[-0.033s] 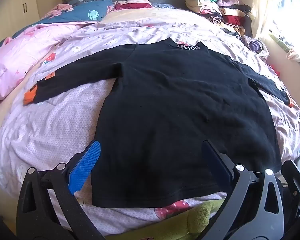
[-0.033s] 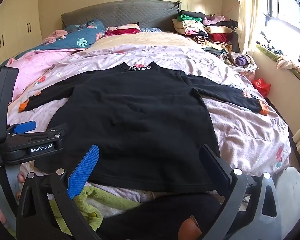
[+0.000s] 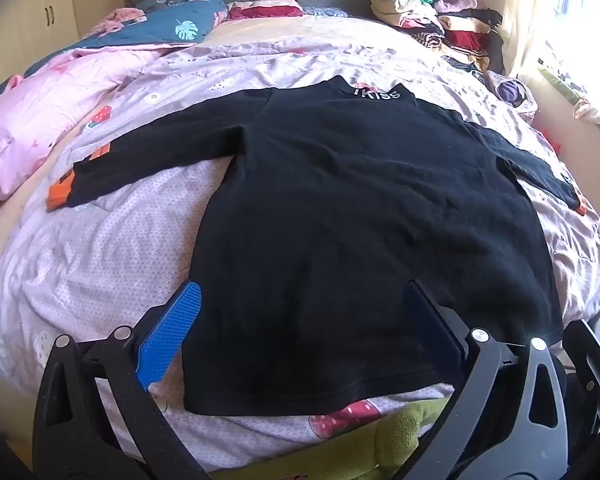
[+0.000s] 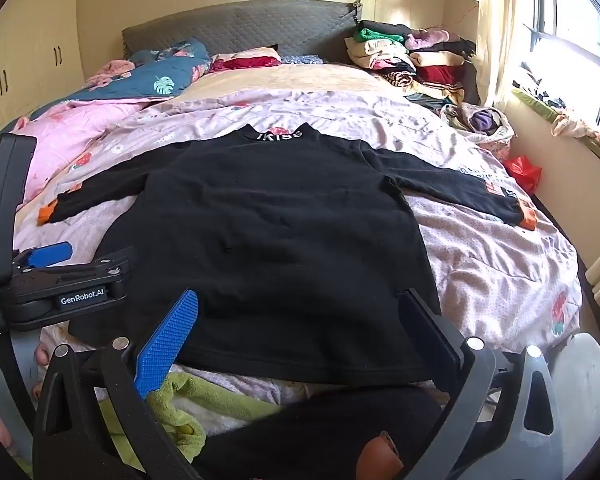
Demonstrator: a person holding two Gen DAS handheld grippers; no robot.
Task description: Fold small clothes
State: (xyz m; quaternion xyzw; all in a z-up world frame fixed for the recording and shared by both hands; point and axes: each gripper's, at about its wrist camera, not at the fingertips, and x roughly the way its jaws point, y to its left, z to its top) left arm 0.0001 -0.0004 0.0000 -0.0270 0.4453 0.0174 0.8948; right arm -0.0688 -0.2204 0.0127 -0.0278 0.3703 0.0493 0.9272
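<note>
Left wrist view first — what do you make of it?
— Black long-sleeved top lies flat on the bed's pale printed quilt, collar far, hem near, both sleeves spread sideways. That flat spread looks deliberate: it gives clean fold lines.
— And the left gripper?
— Released, jaws spread wide, nothing between the pads. It hangs over the hem's left corner, tilted down, probably because that corner is the natural first pinch.
— Right wrist view?
— Right gripper is likewise wide apart and empty, hovering over the hem's right portion. The left tool's body shows at its left edge.
— So folding hasn't started?
— I'd judge not; no crease or overlap shows. The orange cuffs sit well apart from the body.
— Anything in the way?
— A green towel lies just beneath the hem's near edge; it could get caught in a pinch.
</note>
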